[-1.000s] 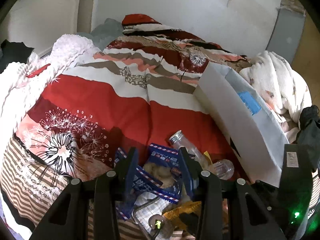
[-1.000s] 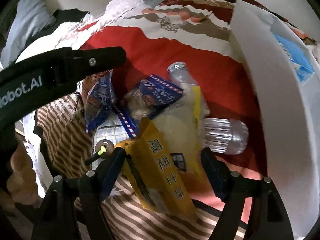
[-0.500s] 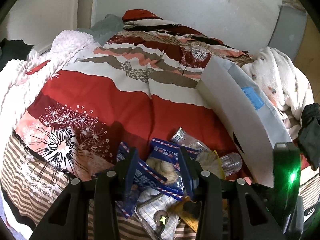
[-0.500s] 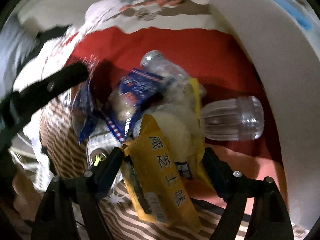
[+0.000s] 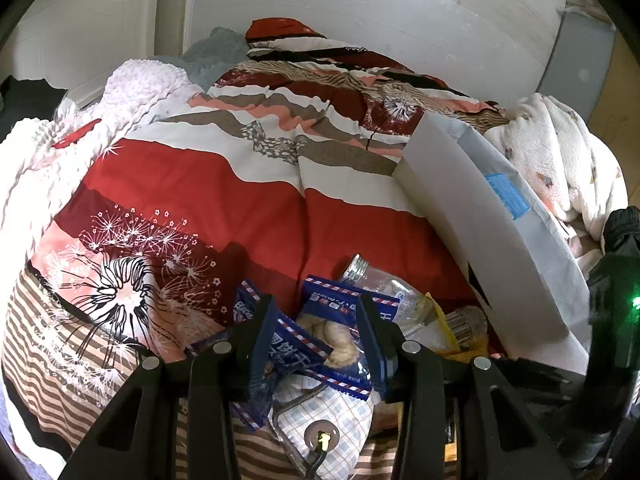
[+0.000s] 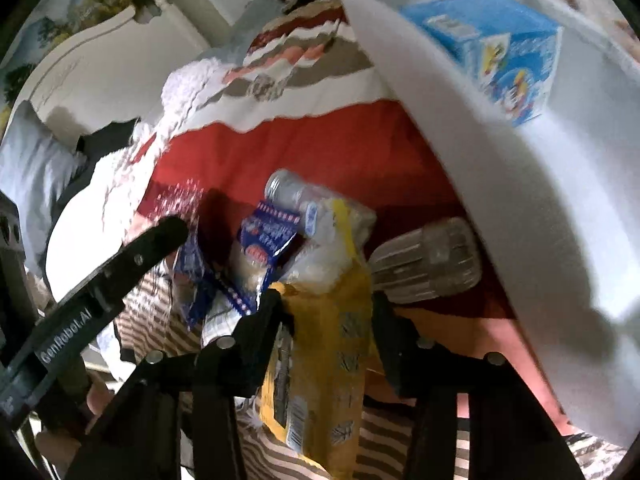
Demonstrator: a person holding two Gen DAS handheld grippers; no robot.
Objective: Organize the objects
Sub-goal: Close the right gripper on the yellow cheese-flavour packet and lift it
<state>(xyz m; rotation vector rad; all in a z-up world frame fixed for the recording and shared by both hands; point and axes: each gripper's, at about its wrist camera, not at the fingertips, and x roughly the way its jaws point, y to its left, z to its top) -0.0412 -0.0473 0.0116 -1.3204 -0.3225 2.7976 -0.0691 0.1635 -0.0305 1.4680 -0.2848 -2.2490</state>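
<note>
A pile of small things lies on the bed (image 5: 240, 208), on a red, white and brown patterned quilt, just beside a white box (image 5: 480, 240) that stands open at the right. The left gripper (image 5: 316, 320) has its jaws closed narrow on a blue snack packet (image 5: 332, 332) with pale biscuits showing through its window; a second blue packet (image 5: 248, 308) sits just left of it and a checked pouch (image 5: 332, 412) lies below, near the camera. The right gripper (image 6: 328, 308) has just been closing its jaws, and they now press on both sides of a yellow snack bag (image 6: 324, 360), which stands up between them. Behind that bag lie a clear bottle with a silver cap (image 6: 292, 192) and a ribbed clear jar (image 6: 428, 264) on its side, close against the box wall. Inside the white box a blue carton (image 6: 500, 52) rests. The left gripper's black arm crosses the lower left of the right wrist view, a hand beneath it.
</note>
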